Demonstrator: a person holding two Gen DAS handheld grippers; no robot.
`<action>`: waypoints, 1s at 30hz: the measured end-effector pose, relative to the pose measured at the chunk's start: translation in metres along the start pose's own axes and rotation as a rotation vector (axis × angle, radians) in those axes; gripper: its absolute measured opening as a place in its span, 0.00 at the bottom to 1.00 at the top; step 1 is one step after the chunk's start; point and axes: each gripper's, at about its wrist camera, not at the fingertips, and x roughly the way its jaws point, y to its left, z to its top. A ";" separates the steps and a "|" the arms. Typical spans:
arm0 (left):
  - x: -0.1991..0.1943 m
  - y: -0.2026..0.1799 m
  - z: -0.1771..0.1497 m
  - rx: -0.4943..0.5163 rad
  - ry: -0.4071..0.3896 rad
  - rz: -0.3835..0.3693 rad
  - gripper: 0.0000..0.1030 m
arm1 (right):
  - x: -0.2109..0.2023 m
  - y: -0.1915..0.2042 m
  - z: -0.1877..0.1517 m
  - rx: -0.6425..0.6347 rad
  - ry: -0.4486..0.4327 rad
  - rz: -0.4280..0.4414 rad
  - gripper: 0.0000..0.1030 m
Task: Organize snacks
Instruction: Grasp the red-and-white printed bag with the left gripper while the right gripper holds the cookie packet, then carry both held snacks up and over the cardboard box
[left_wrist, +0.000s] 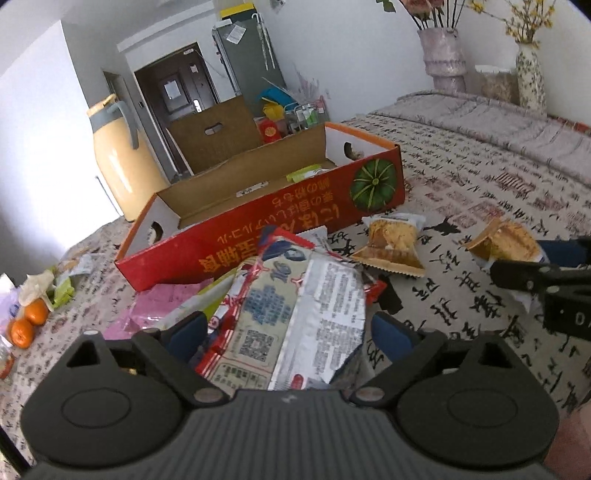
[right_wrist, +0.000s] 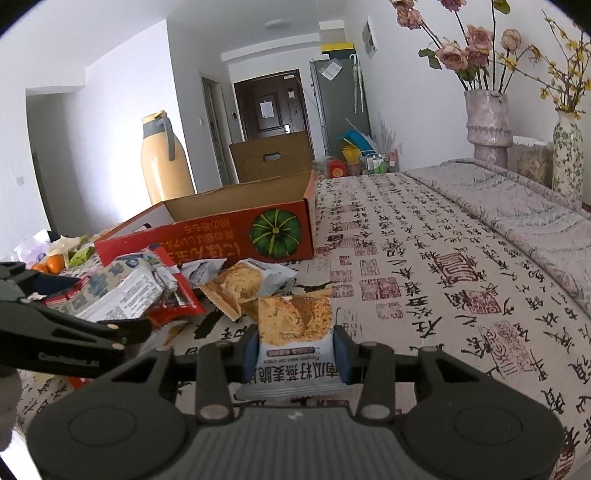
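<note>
Room: white walls, a dark door (right_wrist: 271, 110) far back at 12 o'clock, a tall grey cabinet (right_wrist: 341, 105) just right of it.
Surface: a table under a calligraphy-print cloth (right_wrist: 443, 280), with a quilted grey strip along its 2 o'clock side.
Vases: a pink-grey vase (right_wrist: 487, 122) with dried roses and a floral vase (right_wrist: 567, 155) with yellow sprigs, both at 2 o'clock.
Jug: a cream jug (right_wrist: 162, 166) with a grey handle, at 10 o'clock behind the box.
Box: a red cardboard box (left_wrist: 273, 225) with a green pumpkin printed on its side, lid open, at 12 o'clock in the left wrist view; a few packets lie inside.
Snack pile: mixed packets heaped against the box's near wall; a silver-backed packet (left_wrist: 295, 317) with a printed code lies on top.
Left gripper (left_wrist: 291, 332): jaws wide, one blue pad on each side of the silver-backed packet; I cannot tell whether they touch it.
Right gripper (right_wrist: 295, 350): jaws narrow, pressed on both sides of a white-and-orange crisp packet (right_wrist: 293, 325), which stands upright just above the cloth.
Second crisp packet (right_wrist: 236, 284): same kind, lying flat at 11 o'clock of the held one, near the box's pumpkin corner.
Oranges (left_wrist: 27, 321): two, at 9 o'clock on the table edge, beside crumpled wrappers.
</note>
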 end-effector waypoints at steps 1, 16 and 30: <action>0.000 -0.001 0.000 0.005 0.000 0.007 0.91 | 0.000 -0.001 0.000 0.003 0.001 0.002 0.39; -0.009 -0.007 -0.004 0.050 -0.031 -0.029 0.59 | -0.007 -0.005 -0.004 0.018 -0.010 0.007 0.39; -0.028 0.008 0.006 -0.013 -0.091 -0.055 0.58 | -0.010 0.001 0.003 -0.004 -0.029 -0.019 0.39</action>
